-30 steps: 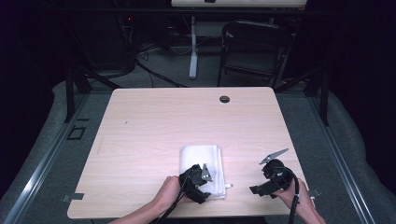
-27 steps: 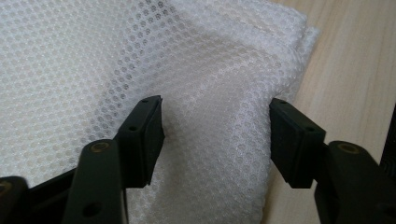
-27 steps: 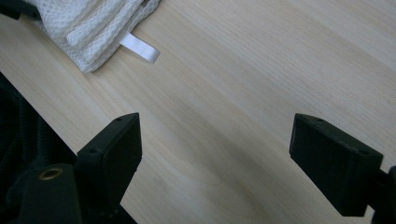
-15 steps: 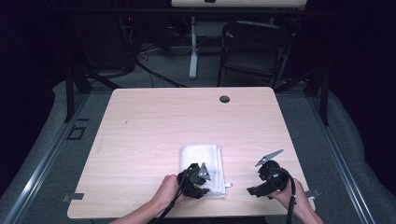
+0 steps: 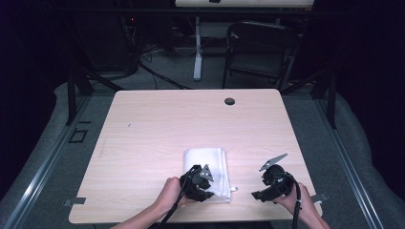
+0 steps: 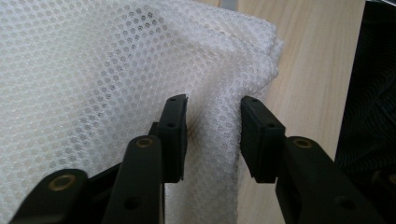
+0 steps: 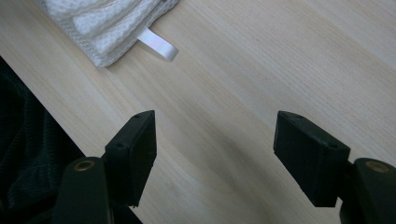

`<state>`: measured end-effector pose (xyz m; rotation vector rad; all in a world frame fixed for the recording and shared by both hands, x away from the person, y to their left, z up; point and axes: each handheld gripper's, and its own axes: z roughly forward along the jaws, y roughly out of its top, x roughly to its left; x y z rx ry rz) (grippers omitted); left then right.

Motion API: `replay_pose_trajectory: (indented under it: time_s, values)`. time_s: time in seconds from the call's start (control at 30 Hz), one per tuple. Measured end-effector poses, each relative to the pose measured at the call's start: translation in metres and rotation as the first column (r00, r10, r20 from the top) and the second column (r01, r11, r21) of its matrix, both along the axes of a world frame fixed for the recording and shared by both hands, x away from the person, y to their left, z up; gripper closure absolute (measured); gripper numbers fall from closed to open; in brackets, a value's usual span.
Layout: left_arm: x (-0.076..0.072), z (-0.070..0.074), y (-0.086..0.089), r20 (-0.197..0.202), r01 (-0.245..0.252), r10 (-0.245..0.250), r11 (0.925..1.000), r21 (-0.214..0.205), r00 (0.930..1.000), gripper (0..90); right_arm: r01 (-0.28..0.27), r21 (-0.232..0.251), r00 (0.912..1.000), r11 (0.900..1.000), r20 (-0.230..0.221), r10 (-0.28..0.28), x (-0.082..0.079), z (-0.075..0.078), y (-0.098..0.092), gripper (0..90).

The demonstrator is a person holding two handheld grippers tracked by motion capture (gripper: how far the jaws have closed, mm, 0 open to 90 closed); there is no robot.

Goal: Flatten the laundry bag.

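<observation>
A folded white mesh towel (image 5: 206,164) lies on the wooden table (image 5: 191,119), near its front edge. My left gripper (image 5: 203,187) sits on the towel's near end. In the left gripper view its jaws (image 6: 214,105) stand partly open, pressed down on the towel (image 6: 93,70) with a ridge of cloth between the pads. My right gripper (image 5: 261,191) hovers over bare wood to the right of the towel, apart from it. Its jaws (image 7: 215,126) are wide open and hold nothing. The towel's corner (image 7: 102,23) with a white loop tag (image 7: 159,44) lies beyond them.
A small black grommet (image 5: 229,101) sits near the table's far edge. A dark chair (image 5: 258,47) and cables stand on the floor beyond. The table's front edge runs just behind both grippers, with a dark sleeve below it.
My right gripper has shifted slightly left, toward the towel. The left gripper has stayed on the towel's near end.
</observation>
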<state>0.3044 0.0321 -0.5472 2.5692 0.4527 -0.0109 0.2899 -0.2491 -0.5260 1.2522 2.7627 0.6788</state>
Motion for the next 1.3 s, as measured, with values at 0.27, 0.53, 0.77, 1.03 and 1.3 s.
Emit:
replay_pose_trajectory:
  time_s: [0.27, 0.53, 0.77, 1.03, 1.3]
  values:
    - [0.001, 0.001, 0.002, -0.004, -0.002, 0.002, 1.0000, -0.009, 1.0000, 67.8, 0.006, -0.003, 0.9999, 1.0000, 0.015, -0.006, -0.001, 0.001, 0.000, 30.9]
    - [0.003, -0.001, 0.003, -0.006, 0.000, 0.000, 0.9999, -0.010, 1.0000, 76.8, 0.003, -0.007, 1.0000, 1.0000, 0.007, -0.003, -0.001, 0.001, 0.001, 35.9]
    - [0.002, 0.002, 0.006, 0.017, -0.006, 0.007, 0.9993, -0.038, 0.9998, 81.9, -0.011, -0.028, 0.9998, 0.9995, 0.019, 0.011, -0.002, 0.003, 0.003, 40.2]
    - [0.000, 0.009, 0.008, 0.049, -0.007, 0.010, 0.9975, -0.070, 0.9987, 84.0, -0.037, -0.047, 0.9987, 0.9982, 0.034, 0.039, -0.002, 0.003, 0.011, 44.2]
    - [-0.001, 0.015, 0.012, 0.066, -0.013, 0.019, 0.9951, -0.099, 0.9976, 84.8, -0.063, -0.025, 0.9964, 0.9977, 0.055, 0.064, -0.002, 0.005, 0.024, 53.7]
